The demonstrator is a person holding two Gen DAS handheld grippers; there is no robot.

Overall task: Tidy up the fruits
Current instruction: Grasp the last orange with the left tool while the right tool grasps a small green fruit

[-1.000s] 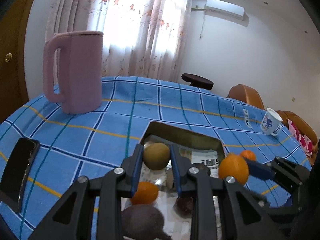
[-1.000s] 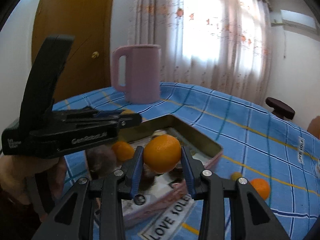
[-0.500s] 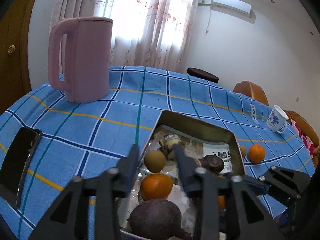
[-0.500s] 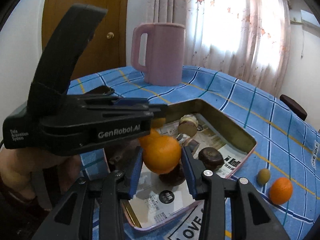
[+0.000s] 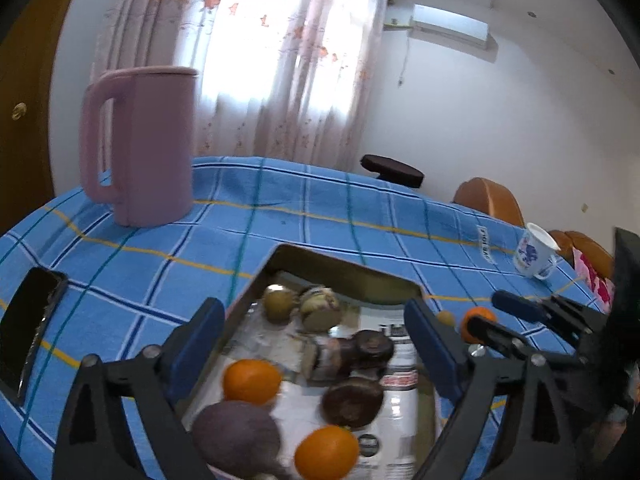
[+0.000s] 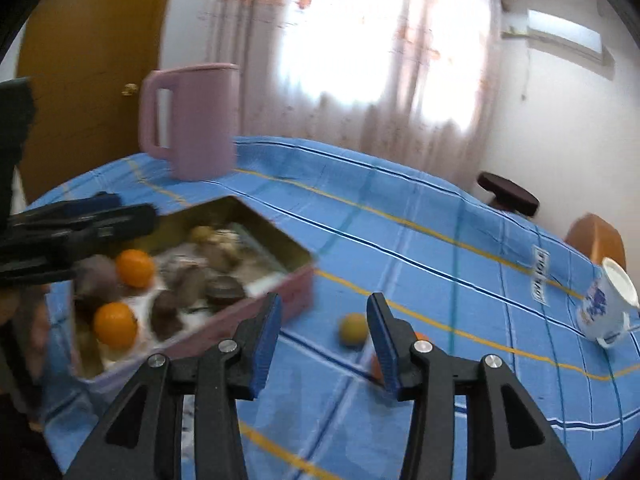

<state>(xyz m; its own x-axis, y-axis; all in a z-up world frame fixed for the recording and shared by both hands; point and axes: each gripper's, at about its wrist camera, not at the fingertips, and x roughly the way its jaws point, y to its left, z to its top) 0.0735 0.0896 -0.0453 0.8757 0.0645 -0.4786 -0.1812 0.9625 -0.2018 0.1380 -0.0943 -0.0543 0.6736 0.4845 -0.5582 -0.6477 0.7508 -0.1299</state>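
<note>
A rectangular tin tray (image 5: 348, 276) (image 6: 276, 240) on the blue checked tablecloth holds two oranges (image 5: 252, 382) (image 6: 115, 325), a green-brown fruit (image 5: 279, 305), a purple fruit (image 5: 236, 436) and several dark brown ones. My left gripper (image 5: 316, 340) is open and empty above the tray. My right gripper (image 6: 322, 340) is open and empty, right of the tray. A small yellow-green fruit (image 6: 353, 329) and an orange (image 6: 418, 338), partly hidden by the right finger, lie on the cloth beyond it.
A tall pink jug (image 5: 140, 148) (image 6: 192, 120) stands at the back left. A black phone (image 5: 28, 332) lies at the left table edge. A white mug (image 5: 534, 254) (image 6: 608, 308) stands at the right. A dark stool (image 6: 508, 196) and brown chairs (image 5: 488, 200) stand beyond the table.
Both grippers opened. The left let go of the green-brown fruit and the right let go of its orange; both now lie in the tray. The right gripper swung right, off the tray.
</note>
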